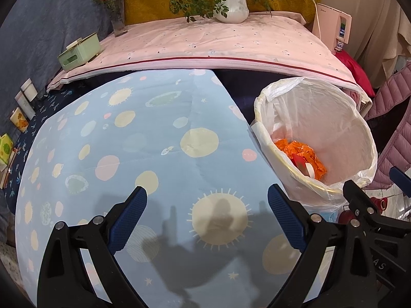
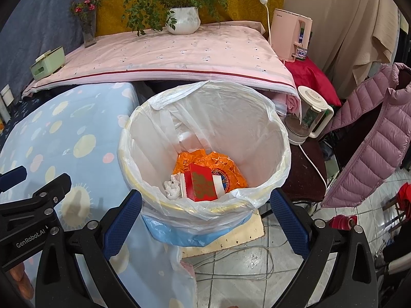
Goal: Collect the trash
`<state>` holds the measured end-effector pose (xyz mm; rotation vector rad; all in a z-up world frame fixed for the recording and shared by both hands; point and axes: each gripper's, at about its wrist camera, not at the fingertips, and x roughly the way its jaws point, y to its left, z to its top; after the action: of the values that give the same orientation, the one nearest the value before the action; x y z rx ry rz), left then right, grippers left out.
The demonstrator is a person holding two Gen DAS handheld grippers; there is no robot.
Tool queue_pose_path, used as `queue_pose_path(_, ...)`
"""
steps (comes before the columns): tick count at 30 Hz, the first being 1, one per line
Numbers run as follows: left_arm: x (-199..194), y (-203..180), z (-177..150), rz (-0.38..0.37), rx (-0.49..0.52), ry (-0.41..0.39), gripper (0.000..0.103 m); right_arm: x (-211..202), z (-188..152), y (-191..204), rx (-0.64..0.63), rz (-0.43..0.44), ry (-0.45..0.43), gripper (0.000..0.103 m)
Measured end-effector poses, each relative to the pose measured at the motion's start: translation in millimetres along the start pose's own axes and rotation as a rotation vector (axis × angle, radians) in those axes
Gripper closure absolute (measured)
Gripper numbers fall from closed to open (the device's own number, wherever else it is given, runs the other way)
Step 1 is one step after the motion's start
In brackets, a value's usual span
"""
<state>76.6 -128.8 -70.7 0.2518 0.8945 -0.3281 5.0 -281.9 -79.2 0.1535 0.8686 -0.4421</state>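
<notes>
Both grippers stand spread and empty, the left gripper [image 1: 206,200] over the blue spotted cloth [image 1: 133,138] and the right gripper [image 2: 205,202] just above the near rim of the bag-lined trash bin [image 2: 269,128], where a red box [image 2: 201,184], orange wrapper [image 2: 226,169] and crumpled white paper [image 2: 172,186] lie.

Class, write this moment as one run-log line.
left hand-held gripper: open, empty, over dotted cloth | right hand-held gripper: open, empty, above bin | in bin: red box, orange wrapper, tissue
</notes>
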Motion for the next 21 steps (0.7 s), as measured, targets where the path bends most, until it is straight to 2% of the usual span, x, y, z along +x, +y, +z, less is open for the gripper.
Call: queue_pose_path(21, 2.1, -0.3, -2.1, -0.02, -0.004, 0.002, 0.012, -0.7, -3.2, -3.6, 0.005, -0.001, -0.001, 0.007)
